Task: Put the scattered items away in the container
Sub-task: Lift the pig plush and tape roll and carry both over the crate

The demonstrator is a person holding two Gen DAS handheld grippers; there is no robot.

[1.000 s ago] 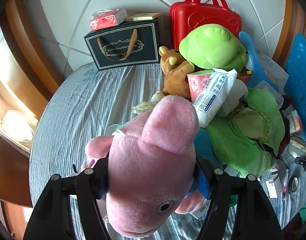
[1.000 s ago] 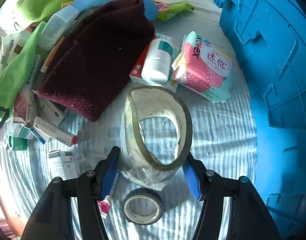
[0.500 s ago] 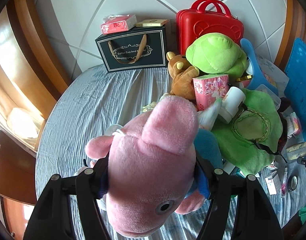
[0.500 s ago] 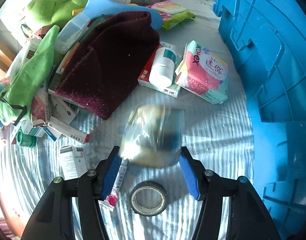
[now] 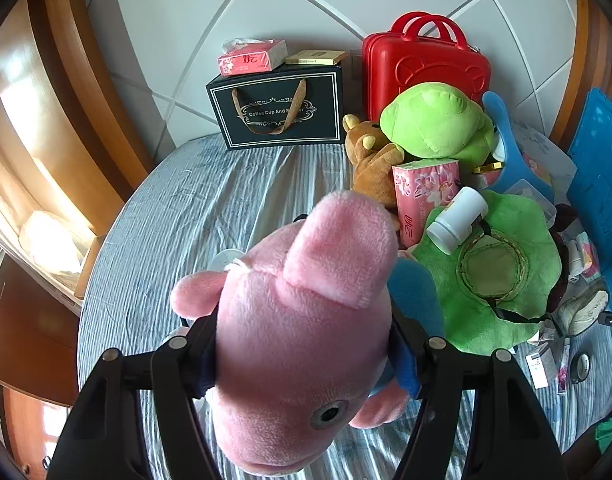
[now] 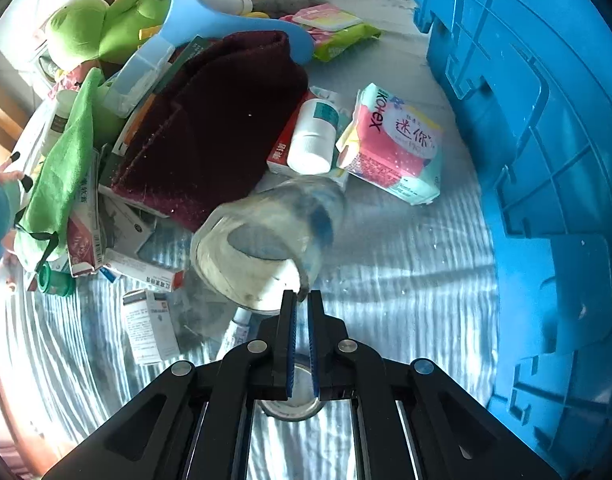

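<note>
Striped grey bedsheet (image 5: 210,208) is lying under your clutter, white tiled wall (image 5: 306,8) behind. Your left tongs (image 5: 304,354) are gripping the pink plush pig (image 5: 306,320); your right tongs (image 6: 300,300), just closing, are pinching the tape roll's (image 6: 262,240) rim beside the blue crate (image 6: 545,160).

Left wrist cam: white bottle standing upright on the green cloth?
No. The white bottle lies tipped on its side across the green cloth, beside the pink tissue pack.

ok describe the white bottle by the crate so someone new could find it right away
Start at the big blue crate on the right and move left across the striped cloth to the pink Kotex pack. The white bottle lies on its side right beside it, on a red box. Its teal label sets it apart.
</note>
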